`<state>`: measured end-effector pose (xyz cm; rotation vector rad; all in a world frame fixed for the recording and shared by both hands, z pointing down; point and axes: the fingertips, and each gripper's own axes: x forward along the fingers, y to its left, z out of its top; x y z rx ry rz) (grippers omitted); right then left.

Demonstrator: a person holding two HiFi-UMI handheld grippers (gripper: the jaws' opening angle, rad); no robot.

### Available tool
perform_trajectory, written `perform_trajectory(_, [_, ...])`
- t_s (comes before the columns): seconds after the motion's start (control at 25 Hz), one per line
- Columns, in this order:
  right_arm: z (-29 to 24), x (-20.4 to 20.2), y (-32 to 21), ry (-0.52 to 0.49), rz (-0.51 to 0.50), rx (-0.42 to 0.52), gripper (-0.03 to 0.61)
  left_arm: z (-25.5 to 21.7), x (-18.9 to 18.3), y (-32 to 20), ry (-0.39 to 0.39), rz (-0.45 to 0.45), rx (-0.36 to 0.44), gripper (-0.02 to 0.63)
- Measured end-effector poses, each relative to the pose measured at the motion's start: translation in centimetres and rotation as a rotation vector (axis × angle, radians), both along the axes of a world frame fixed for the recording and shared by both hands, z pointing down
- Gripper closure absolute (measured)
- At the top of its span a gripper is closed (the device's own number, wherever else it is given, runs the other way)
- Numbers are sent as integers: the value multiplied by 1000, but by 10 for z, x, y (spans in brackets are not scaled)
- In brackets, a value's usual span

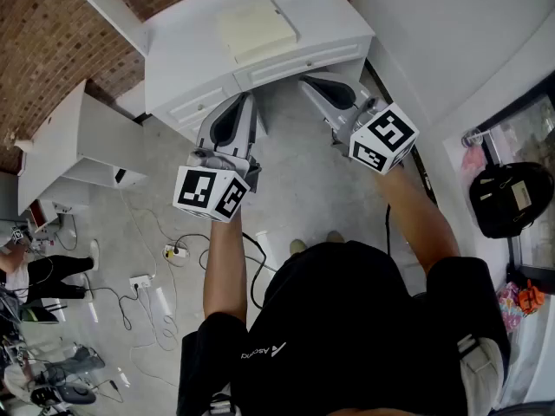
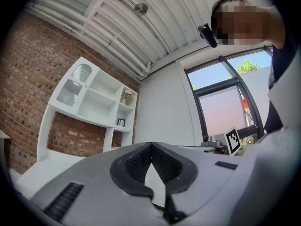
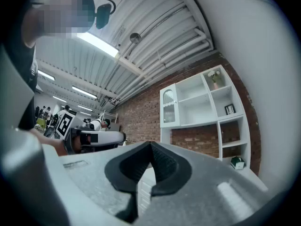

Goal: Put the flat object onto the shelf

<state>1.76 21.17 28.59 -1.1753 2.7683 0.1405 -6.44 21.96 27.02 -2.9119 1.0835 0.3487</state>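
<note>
Both tongs are pressed together with nothing between them. The left gripper (image 1: 245,102) and the right gripper (image 1: 308,83) hang side by side, tilted slightly upward, just short of the white desk (image 1: 191,68). The flat object (image 1: 256,29), a pale cream slab, lies flat on that desk top, untouched and well apart from either tip. The shelf (image 3: 197,124) rises behind the desk against the brick wall.

The likely trouble is the pickup. The slab sits flush on the surface, so jaws coming in level may shove it back instead of catching an edge — and a one-sided pinch may let it droop or slip on the lift. A small frame (image 3: 229,109) and a plant (image 3: 215,76) on the shelf could be knocked.
</note>
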Motion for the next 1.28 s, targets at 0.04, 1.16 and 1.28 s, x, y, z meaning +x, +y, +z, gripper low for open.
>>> perform_trajectory(0.04, [0,0,0,3,1,1,580,0,0,0,-1,-3,-5,615])
perform_trajectory(1.16, [32,-50,-42,42,113,-57,449,36,-81,-50,22,-18,-51,615])
perform_trajectory(1.28, [41,-49,-59,40,127,-73,434,46,-86,-67,17,-26,-69,615])
